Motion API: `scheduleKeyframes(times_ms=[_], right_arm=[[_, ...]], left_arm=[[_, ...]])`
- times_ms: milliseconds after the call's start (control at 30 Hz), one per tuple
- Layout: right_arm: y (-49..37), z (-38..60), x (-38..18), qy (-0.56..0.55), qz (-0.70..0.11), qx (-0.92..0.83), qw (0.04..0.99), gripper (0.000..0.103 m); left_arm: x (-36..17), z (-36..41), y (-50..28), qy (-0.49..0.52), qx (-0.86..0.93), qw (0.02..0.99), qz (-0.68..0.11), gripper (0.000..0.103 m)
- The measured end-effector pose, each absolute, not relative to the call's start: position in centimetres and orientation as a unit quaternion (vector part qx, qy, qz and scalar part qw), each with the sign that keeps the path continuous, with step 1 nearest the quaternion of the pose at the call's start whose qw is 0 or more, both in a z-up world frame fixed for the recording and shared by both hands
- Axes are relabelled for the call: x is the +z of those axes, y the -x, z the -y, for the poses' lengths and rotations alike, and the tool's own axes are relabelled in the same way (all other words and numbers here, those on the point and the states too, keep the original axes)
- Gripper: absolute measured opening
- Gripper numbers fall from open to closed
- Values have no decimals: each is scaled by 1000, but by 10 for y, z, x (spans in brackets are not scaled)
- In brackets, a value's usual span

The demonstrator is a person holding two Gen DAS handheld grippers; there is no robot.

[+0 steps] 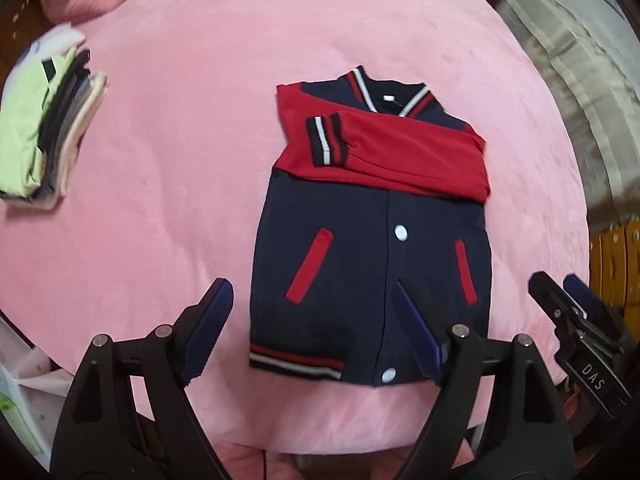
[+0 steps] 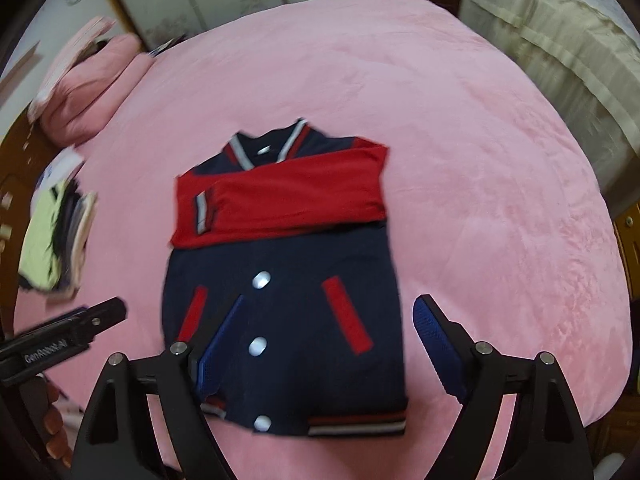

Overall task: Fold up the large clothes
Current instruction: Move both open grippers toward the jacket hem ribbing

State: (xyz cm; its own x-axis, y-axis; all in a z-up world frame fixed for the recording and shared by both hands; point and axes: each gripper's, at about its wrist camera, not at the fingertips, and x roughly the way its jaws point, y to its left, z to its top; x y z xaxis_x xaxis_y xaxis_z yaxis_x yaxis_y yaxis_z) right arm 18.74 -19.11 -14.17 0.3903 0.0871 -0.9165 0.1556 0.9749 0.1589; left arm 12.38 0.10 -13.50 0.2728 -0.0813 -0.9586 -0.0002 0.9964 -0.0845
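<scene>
A navy and red varsity jacket [image 1: 372,248] lies flat, front up, on the pink bed [image 1: 180,184], with both red sleeves folded across its chest. It also shows in the right wrist view [image 2: 288,280]. My left gripper [image 1: 314,292] is open and empty, hovering above the jacket's lower left hem. My right gripper [image 2: 328,316] is open and empty, above the jacket's lower right hem. In the left wrist view the right gripper [image 1: 560,292] shows at the right edge. In the right wrist view the left gripper [image 2: 104,312] shows at the left edge.
A stack of folded clothes [image 1: 44,128] with a light green piece on top sits at the bed's left side. Pink pillows [image 2: 88,84] lie at the far left. A beige cloth-covered piece [image 2: 560,48] stands beyond the bed's right edge.
</scene>
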Motion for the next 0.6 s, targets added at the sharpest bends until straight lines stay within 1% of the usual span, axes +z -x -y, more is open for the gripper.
scheduleKeyframes(times_ms=[100, 267, 467, 600], right_arm=[[-164, 177, -121, -100, -547, -6, 831, 86], [-128, 137, -68, -95, -529, 21, 843, 86], [-103, 130, -39, -86, -514, 40, 853, 86], [-88, 132, -31, -83, -505, 44, 858, 86]], left_arm=[[-116, 0, -104, 24, -38, 802, -596, 80], [-90, -2, -80, 26, -50, 807, -588, 80], [-68, -8, -60, 44, -56, 815, -576, 80], [-71, -8, -48, 41, -54, 815, -576, 80]])
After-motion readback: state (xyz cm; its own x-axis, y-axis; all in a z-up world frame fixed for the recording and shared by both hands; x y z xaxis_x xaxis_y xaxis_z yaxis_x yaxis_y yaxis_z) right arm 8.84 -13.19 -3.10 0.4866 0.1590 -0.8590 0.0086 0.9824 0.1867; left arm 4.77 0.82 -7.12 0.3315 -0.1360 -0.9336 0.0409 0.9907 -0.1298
